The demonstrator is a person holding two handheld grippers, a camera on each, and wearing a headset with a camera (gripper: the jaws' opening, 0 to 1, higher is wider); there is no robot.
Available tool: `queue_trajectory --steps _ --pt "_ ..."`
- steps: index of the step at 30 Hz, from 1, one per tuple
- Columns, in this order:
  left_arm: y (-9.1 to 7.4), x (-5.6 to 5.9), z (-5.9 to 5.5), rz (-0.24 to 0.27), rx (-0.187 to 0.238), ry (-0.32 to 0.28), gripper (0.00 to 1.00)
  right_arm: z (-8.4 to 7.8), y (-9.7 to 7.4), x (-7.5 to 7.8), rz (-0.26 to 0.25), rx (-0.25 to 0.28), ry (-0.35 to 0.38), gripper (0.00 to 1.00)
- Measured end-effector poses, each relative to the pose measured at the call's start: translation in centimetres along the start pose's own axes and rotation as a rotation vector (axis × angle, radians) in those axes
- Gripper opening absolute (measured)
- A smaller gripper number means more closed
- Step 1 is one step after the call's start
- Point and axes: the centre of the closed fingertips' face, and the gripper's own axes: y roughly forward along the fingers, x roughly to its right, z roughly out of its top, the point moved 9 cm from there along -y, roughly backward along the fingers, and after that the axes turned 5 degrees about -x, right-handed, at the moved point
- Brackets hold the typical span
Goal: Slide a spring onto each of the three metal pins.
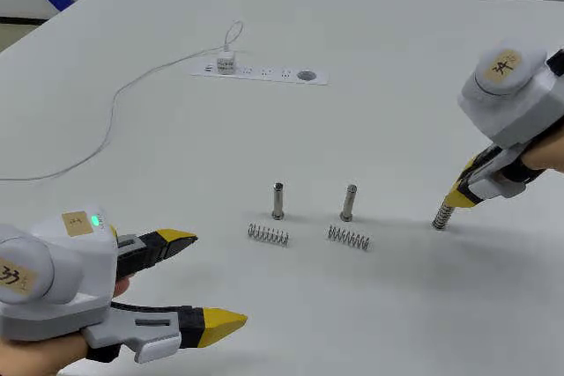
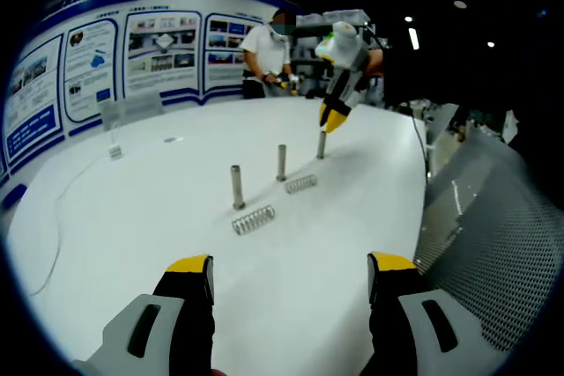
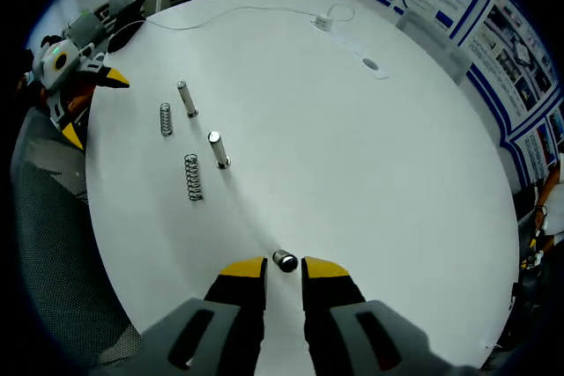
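Two bare metal pins [image 1: 278,200] [image 1: 349,202] stand upright at mid-table, each with a loose spring [image 1: 268,235] [image 1: 348,237] lying in front of it. A third spring [image 1: 441,216] sits upright around the third pin at the right. My right gripper [image 1: 458,198] comes down on its top. In the right gripper view the third pin's head [image 3: 285,261] shows between the nearly closed yellow tips of the right gripper [image 3: 284,272]. My left gripper [image 1: 203,279] hovers wide open at the near left, well away from the pins, and the left gripper [image 2: 291,270] holds nothing.
A white power strip [image 1: 261,71] with a plugged charger [image 1: 226,63] and a trailing cable [image 1: 110,121] lies at the far side. A person [image 2: 264,55] stands beyond the table. The table's right edge [image 2: 423,209] borders a mesh surface.
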Motion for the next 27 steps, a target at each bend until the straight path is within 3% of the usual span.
queue_trajectory --steps 11,27 --pt "0.0 0.0 0.0 0.0 0.003 0.002 0.73 1.8 0.5 -2.4 0.038 0.04 -0.055 0.16" --pt "0.0 -0.1 0.0 0.001 0.003 0.0 0.72 3.3 4.0 -6.3 0.137 0.035 -0.131 0.16"
